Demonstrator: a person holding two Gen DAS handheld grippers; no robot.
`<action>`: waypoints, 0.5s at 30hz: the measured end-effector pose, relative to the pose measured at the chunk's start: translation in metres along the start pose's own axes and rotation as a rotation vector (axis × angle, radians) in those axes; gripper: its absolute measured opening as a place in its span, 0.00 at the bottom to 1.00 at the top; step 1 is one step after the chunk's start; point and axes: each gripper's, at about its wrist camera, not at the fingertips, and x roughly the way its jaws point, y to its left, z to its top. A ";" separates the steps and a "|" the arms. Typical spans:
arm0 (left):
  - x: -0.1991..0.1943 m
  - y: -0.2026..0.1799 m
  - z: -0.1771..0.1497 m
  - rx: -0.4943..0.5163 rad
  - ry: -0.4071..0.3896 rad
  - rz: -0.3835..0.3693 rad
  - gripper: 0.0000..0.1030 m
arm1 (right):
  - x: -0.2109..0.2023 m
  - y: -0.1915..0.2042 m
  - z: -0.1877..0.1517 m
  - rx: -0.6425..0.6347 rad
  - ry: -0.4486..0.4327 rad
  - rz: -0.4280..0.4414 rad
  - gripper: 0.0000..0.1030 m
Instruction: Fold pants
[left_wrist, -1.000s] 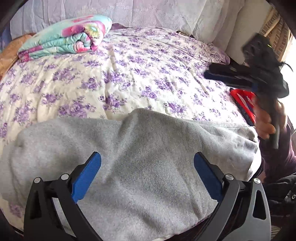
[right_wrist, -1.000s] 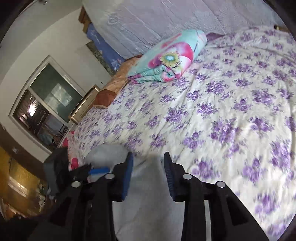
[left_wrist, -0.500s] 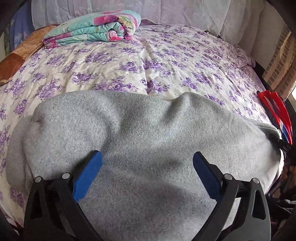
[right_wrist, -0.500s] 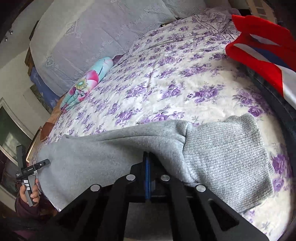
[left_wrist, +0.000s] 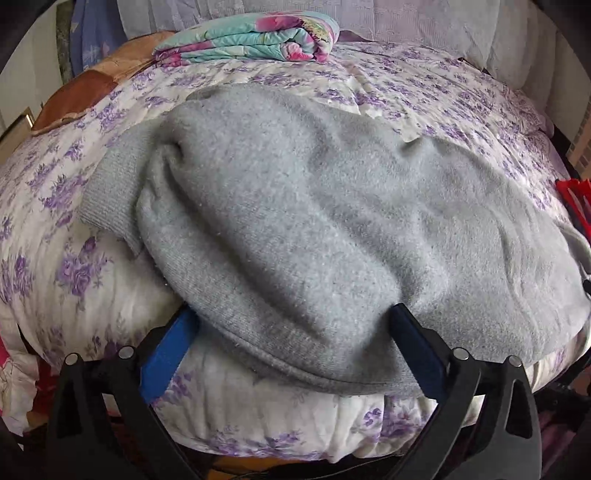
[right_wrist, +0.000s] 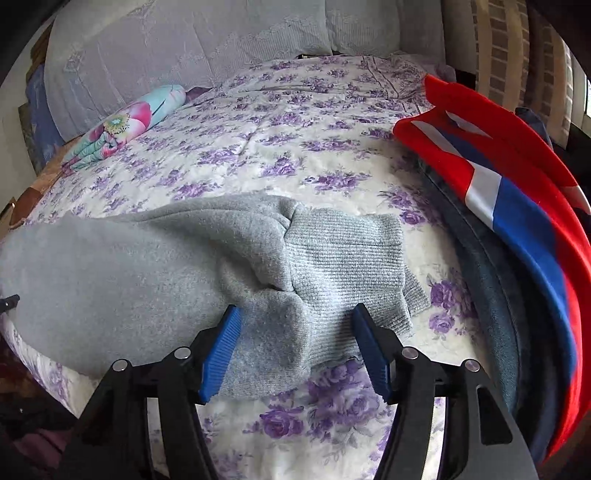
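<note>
Between the spread blue pads of the left gripper (left_wrist: 293, 338) lies the near edge of the grey pants (left_wrist: 332, 206), a thick rolled hem draped over the front of the bed (left_wrist: 258, 417); the jaws stand wide apart on either side of the cloth and pinch nothing. Just ahead of the right gripper (right_wrist: 295, 345), whose pads are likewise parted with the fabric lying loose between them, sits the other end of the garment, where a ribbed cuff (right_wrist: 347, 254) bunches against the fleece. So both tools are released and the pants rest on the flowered bedspread, lumpy but gathered into one long band along the bed's front edge (it looks like the legs are already laid one over the other, though the layers cannot be counted). What seems left is to smooth the ridges and bring one end over to the other at least once. Further right of the right gripper a red, white and blue cloth (right_wrist: 517, 184) hangs over the side, and far ahead of both a folded floral quilt (left_wrist: 251, 40) rests near the pillows (right_wrist: 184, 40).
</note>
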 end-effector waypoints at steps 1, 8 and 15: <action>-0.006 0.003 0.000 -0.014 -0.004 -0.013 0.96 | -0.011 -0.002 0.002 0.010 -0.023 0.012 0.61; -0.074 0.014 0.007 -0.021 -0.202 -0.079 0.96 | -0.016 -0.034 0.029 0.059 -0.052 0.026 0.61; 0.005 0.014 0.045 -0.036 -0.075 -0.031 0.95 | -0.004 -0.045 0.011 0.190 -0.034 0.068 0.69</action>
